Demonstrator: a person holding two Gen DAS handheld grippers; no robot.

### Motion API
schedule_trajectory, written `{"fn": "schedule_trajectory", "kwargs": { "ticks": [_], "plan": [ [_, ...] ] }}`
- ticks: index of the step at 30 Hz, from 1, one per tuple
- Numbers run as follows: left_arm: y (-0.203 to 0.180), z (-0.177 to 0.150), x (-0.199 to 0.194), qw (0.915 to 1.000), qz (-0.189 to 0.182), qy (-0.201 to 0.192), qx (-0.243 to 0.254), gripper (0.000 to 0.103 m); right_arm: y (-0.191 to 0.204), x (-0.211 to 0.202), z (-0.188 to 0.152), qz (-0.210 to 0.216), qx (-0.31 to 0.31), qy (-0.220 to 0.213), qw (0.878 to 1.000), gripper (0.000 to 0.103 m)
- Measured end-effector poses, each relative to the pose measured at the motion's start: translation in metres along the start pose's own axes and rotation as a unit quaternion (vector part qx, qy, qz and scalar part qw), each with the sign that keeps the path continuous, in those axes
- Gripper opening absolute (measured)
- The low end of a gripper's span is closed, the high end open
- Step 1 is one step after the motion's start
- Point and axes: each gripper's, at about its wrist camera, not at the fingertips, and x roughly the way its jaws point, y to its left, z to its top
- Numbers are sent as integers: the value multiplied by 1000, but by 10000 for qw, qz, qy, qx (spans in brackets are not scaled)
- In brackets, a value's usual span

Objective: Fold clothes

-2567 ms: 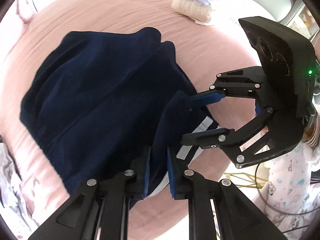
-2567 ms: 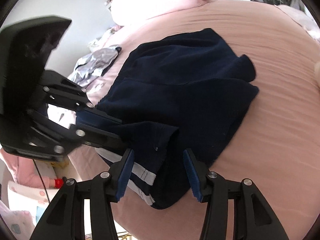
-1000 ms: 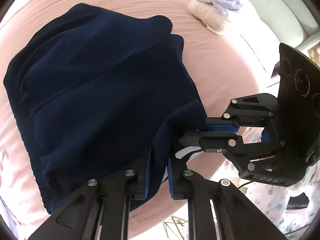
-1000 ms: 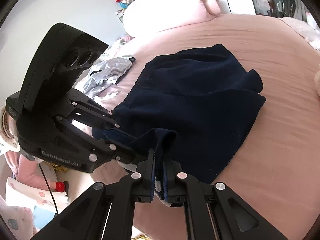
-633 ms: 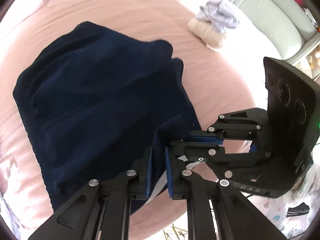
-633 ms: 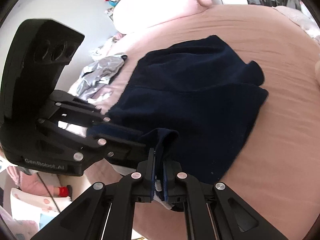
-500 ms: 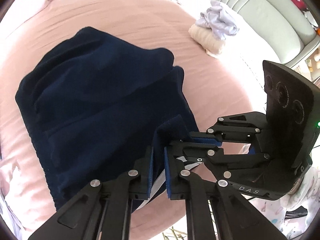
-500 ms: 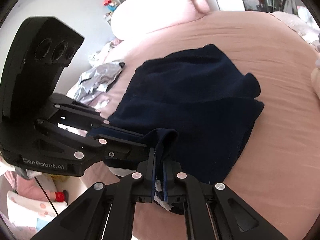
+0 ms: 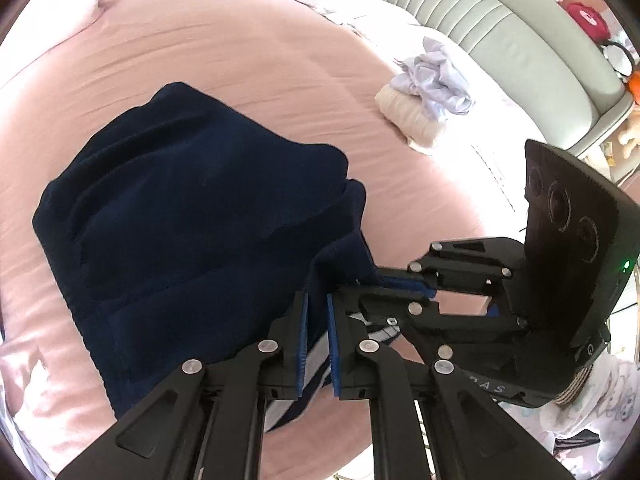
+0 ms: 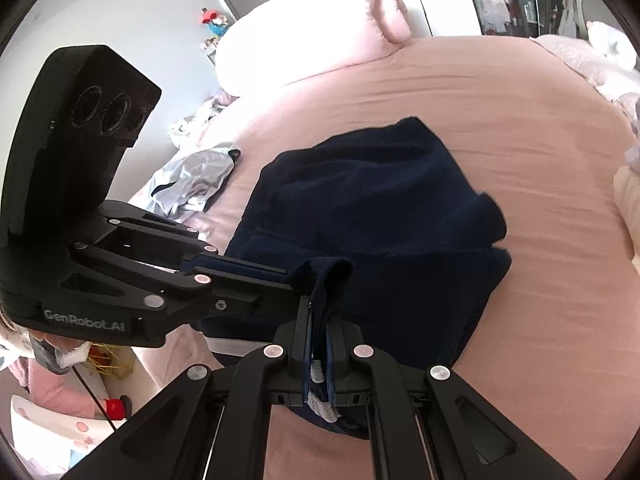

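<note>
Two hand-held grippers gripped the near hem of a navy garment (image 9: 192, 232) that lay on a bed covered with a pink sheet (image 9: 248, 52). The garment was spread over the middle of the bed, its far part flat and creased, its near edge lifted off the sheet at the bed's near edge. A pale striped band (image 10: 320, 402) ran along this lifted hem.

Left gripper (image 9: 316, 344): jaws narrow, blue pads pressed on a raised fold of the navy cloth, with the striped band hanging between and below them.

Right gripper (image 10: 319, 354): jaws nearly together, clamped on a thin upright fold of the same hem; the white stripe edge showed between the pads.

The two grippers stood just beside each other at the bed's near edge, each visible in the other's view, their fingertips close on the same stretch of hem. The left gripper's fingers pointed steeply down toward the sheet.

Toward the bed's far right side, well apart from the garment, sat a cream folded item (image 9: 408, 110) with a crumpled lilac cloth (image 9: 436, 76) on top. A silvery-grey garment (image 10: 196, 180) lay at the bed's left edge, near the navy garment but apart from it. A pink pillow (image 10: 312, 36) rested at the far end. A green padded headboard (image 9: 512, 36) bordered the right side.
</note>
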Motion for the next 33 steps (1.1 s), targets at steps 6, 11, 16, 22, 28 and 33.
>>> {"fn": "schedule_trajectory", "kwargs": {
  "ticks": [6, 11, 16, 22, 28, 33],
  "plan": [
    [4, -2, -18, 9999, 3, -114, -39, 8, 3, -2, 18, -93, -143, -116, 9998, 4],
    [15, -19, -83, 9996, -3, -220, -177, 8, 4, 0, 27, -144, -186, -228, 9995, 4],
    [18, -12, -89, 9993, 21, -321, -197, 5, 1, 1, 37, -97, -89, -364, 9993, 4],
    [17, -5, -94, 9988, 144, -435, -154, 4, 3, 4, 53, -144, -155, -462, 9987, 4],
    [30, 5, -85, 9970, 191, -677, -316, 1, 3, 9, 68, -260, -243, -465, 9983, 4],
    [38, 17, -78, 9965, 384, -663, -332, 1, -4, 16, 80, -266, -170, -438, 9985, 4]
  ]
}}
